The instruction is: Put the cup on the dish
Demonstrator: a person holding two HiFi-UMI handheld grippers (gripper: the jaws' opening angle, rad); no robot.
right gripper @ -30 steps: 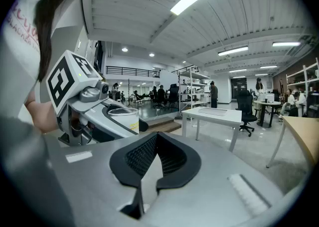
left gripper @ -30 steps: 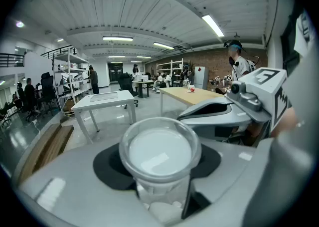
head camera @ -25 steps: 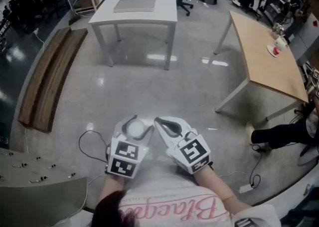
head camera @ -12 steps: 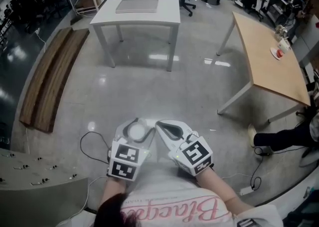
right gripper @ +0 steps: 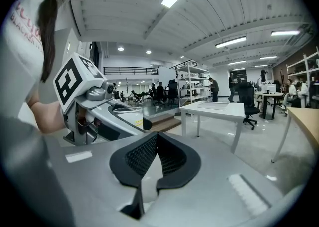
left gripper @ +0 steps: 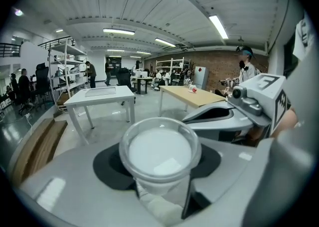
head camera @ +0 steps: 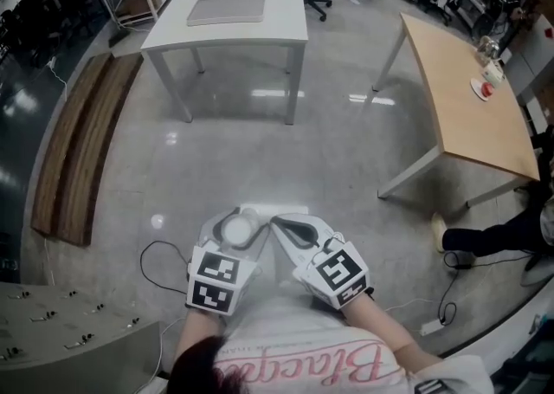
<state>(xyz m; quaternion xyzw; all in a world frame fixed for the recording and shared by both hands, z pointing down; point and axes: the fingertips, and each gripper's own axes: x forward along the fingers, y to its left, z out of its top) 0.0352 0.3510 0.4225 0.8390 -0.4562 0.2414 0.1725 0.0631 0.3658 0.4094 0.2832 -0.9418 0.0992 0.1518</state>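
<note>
As a second earlier, the left gripper (head camera: 239,221) still pinched the translucent cup (head camera: 235,229), the right gripper (head camera: 279,221) stayed closed and empty, and the white table (head camera: 227,27) shifted slightly in view.

The head view looks steeply down from close above the floor (head camera: 260,158); both gripper views face level outward, sharing the white table (head camera: 227,11) (left gripper: 102,94) (right gripper: 219,107).
</note>
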